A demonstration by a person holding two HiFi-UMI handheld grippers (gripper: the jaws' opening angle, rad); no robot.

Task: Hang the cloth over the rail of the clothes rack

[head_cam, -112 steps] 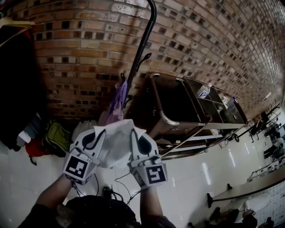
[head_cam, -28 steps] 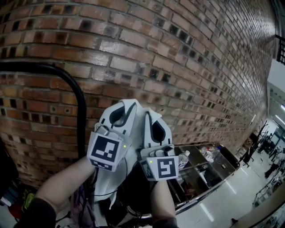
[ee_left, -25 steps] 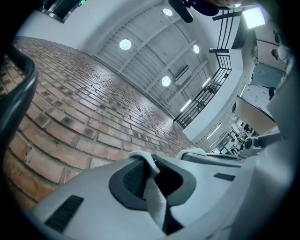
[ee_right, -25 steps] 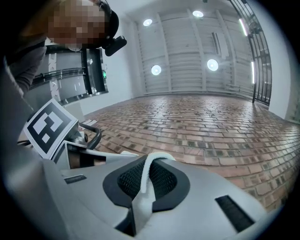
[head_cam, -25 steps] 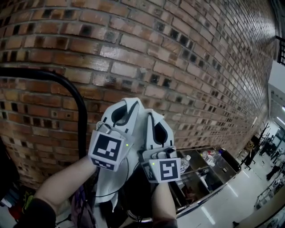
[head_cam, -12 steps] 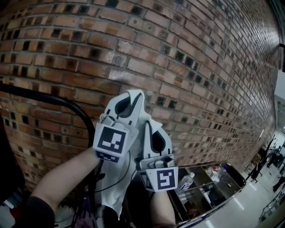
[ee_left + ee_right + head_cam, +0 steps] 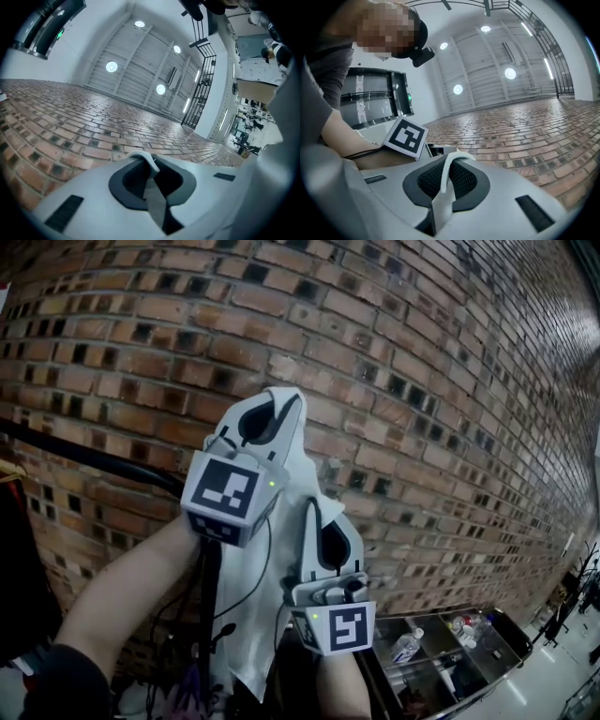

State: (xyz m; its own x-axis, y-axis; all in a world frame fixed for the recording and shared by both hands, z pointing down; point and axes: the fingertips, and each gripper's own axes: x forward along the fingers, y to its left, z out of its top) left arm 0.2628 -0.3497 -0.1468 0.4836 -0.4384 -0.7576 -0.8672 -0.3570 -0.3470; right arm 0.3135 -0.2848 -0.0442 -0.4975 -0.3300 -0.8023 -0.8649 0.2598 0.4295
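We face a brick wall (image 7: 422, 381), a black rail (image 7: 84, 457) crossing low left, while our left gripper (image 7: 275, 404) and right gripper (image 7: 323, 519) each clamp the white cloth (image 7: 281, 563), hanging creased between them.

The cloth (image 7: 248, 629) is white. The left tool (image 7: 274, 401) and right tool (image 7: 314, 512) are white with black-and-white square markers. The far brick wall (image 7: 422, 352) is red-brown, mottled darker. The rail (image 7: 84, 457) is black.
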